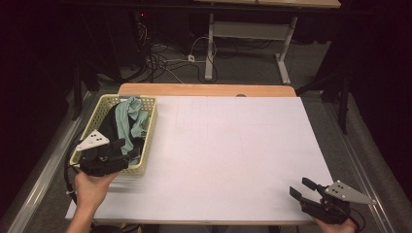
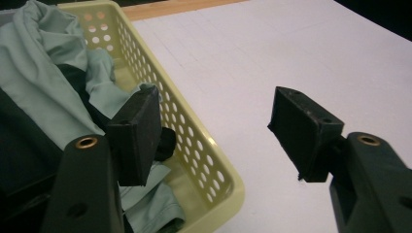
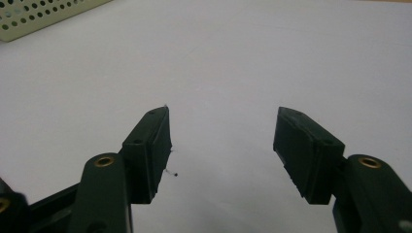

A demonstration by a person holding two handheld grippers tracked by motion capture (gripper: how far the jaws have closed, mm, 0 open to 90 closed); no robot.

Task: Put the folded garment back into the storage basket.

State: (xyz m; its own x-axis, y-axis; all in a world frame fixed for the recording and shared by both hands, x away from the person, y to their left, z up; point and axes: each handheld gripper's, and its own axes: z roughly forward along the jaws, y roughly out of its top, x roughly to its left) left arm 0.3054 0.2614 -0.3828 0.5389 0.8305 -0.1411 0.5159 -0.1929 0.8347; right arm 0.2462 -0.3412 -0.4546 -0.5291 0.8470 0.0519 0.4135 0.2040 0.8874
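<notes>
A pale yellow perforated basket (image 1: 150,127) stands at the table's left and holds pale green cloth (image 1: 130,121) and dark cloth (image 1: 111,127). My left gripper (image 1: 127,148) hovers over the basket's near end, open. In the left gripper view its jaws straddle the basket's wall (image 2: 194,145): one jaw is inside beside the green cloth (image 2: 43,87), the other over the white table. Nothing is pinched between them. My right gripper (image 1: 302,187) rests at the table's near right corner, open and holding nothing (image 3: 221,141).
The white table top (image 1: 228,150) spreads wide between the two grippers. A wooden strip (image 1: 204,90) runs along its far edge. Beyond it stand a desk frame and loose cables (image 1: 165,58) on the floor. A corner of the basket (image 3: 39,17) shows in the right gripper view.
</notes>
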